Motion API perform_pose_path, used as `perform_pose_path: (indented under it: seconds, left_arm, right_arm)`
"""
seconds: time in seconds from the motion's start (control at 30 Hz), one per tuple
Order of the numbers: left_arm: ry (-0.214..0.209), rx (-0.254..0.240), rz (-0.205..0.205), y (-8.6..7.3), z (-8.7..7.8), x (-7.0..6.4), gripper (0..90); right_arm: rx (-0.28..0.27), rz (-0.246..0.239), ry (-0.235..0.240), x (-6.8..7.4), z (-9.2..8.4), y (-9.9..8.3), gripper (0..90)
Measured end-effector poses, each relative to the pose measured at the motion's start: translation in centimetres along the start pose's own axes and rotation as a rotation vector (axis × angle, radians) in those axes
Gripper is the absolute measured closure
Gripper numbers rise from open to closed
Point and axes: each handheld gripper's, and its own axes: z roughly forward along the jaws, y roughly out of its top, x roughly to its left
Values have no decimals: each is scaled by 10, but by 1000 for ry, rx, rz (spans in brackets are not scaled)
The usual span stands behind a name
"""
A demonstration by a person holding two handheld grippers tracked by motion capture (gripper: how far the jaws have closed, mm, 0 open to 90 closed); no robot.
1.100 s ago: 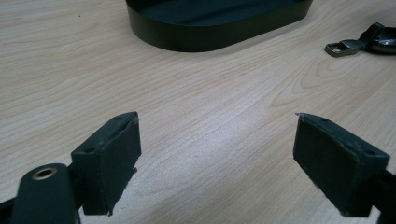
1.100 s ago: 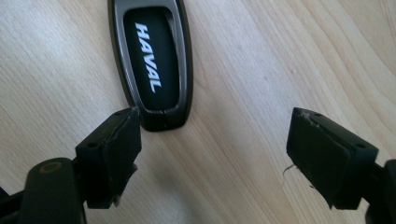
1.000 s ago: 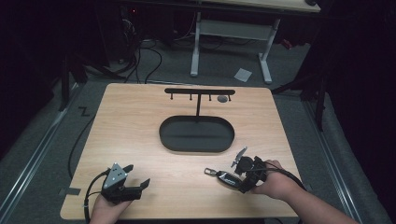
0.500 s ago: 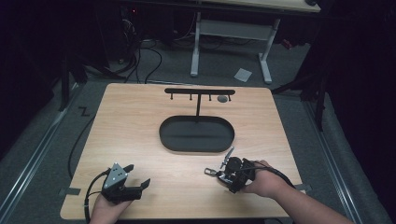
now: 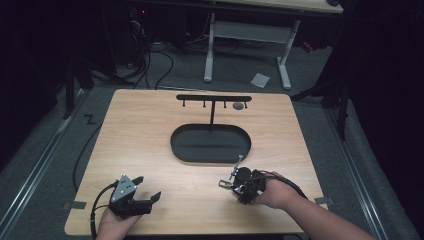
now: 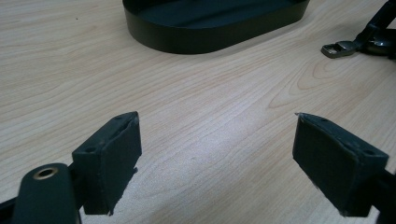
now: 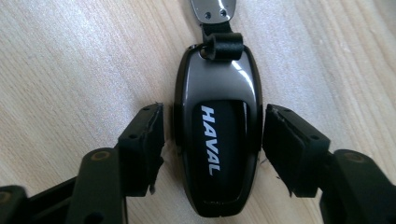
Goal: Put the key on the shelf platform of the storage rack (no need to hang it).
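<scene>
The right claw (image 7: pixel 212 140) lies low over the wooden tabletop (image 7: pixel 70 60) with a glossy black key fob (image 7: pixel 215 135) lying flat between its two pads; the jaws have just been closing around it, yet in the right gripper view a thin gap shows on either side of the fob, so the pads stand just beside its flanks and are not pressing on it. The fob bears the white word HAVAL along its length. Its far end, pointing away from the claw, carries a short black strap loop (image 7: pixel 223 44), and beyond that a metal clasp (image 7: pixel 212 9). In the high view the right claw (image 5: pixel 240 184) sits near the front right of the tabletop (image 5: pixel 150 130), held by the person's right hand (image 5: pixel 277 192), with the clasp end sticking out toward the left. The left claw (image 5: pixel 145 190) rests well apart from it at the front left, held by the left hand (image 5: pixel 117 225); its jaws stand wide open with bare wood between the pads (image 6: pixel 112 158). Beyond both claws lies a black oval tray (image 5: pixel 210 155), and from the left gripper view its dark wall (image 6: pixel 210 39) rises ahead. Behind the tray stands a black T-shaped rack (image 5: pixel 214 98) with small hooks.
</scene>
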Motion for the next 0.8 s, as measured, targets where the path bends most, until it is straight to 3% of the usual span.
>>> perform_pose_path:
  seconds: [0.27,0.53,0.8]
  left_arm:
    - [-1,-1,-3,0,0,0,161]
    - [-2,0,-1,0,0,0,161]
    - [-4,2,1,0,0,0,161]
  right_arm:
    - [5,11,27,-2,1,3,476]
    - [29,49,48,-4,2,5,478]
    - [50,33,45,-5,2,8,482]
